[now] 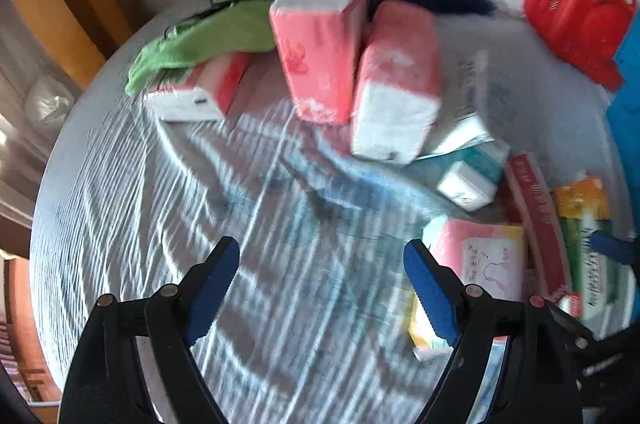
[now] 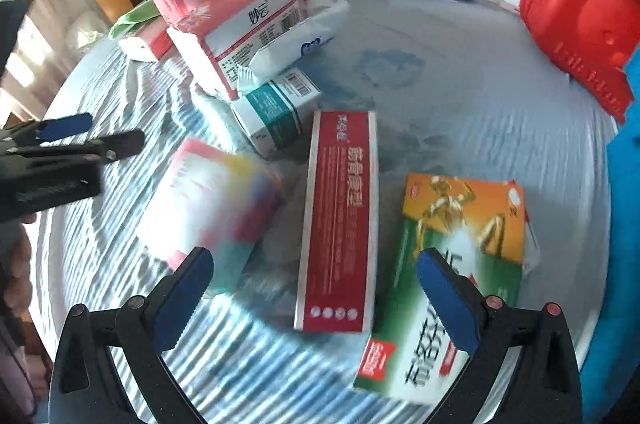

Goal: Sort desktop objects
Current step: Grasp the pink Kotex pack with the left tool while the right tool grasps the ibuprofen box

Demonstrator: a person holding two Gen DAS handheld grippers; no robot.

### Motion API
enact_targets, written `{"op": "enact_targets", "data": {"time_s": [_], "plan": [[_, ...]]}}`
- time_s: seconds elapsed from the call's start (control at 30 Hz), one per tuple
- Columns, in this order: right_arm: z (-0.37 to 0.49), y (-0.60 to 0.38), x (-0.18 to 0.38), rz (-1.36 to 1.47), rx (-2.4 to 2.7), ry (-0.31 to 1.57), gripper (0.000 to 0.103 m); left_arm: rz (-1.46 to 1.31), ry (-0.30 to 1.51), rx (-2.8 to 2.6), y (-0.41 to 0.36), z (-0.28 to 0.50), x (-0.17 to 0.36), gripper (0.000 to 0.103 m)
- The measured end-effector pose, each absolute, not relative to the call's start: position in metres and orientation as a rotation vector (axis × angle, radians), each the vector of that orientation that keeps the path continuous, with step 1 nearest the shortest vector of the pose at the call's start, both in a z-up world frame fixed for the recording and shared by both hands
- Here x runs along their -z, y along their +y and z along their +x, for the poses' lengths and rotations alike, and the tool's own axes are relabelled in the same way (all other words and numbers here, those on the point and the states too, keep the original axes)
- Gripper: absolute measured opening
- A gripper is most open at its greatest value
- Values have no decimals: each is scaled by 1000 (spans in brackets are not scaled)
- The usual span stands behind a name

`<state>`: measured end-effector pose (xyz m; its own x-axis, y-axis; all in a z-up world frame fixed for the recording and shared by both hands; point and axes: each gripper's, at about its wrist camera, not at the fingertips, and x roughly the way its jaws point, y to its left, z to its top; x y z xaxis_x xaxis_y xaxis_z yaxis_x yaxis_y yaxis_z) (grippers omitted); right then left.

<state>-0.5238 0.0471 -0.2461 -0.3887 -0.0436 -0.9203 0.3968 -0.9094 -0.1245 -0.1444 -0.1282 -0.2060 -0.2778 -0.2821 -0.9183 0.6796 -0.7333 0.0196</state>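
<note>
Currently both grippers empty: left gripper spread above bare tablecloth; right gripper spread, straddling red box (likely next pick, lying flat, narrow enough).

Daylight from left, striped glare on table cover; motion blur, fisheye-bent edges, maybe overexposed.

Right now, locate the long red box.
In the right wrist view the long red box lies flat mid-table, between the blurred pink pack and the orange-green box.
</note>
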Motion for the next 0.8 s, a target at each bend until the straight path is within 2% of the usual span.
{"op": "enact_targets", "data": {"time_s": [0.2,0.37,0.5,0.67,0.8], "plan": [[-515,99,219,1604,2534,402,103,1414,511,2202,-85,-176,192,84],[-507,144,210,1694,2637,329,103,1574,448,2218,-59,-201,215,84],[-506,153,216,1747,2643,296,103,1652,409,2158,-58,-209,238,84],[-513,148,230,1809,2600,278,103,1752,543,2077,-66,-213,266,84],[-518,142,243,1861,2563,284,103,1732,512,2101,-64,-216,267,91]]}}
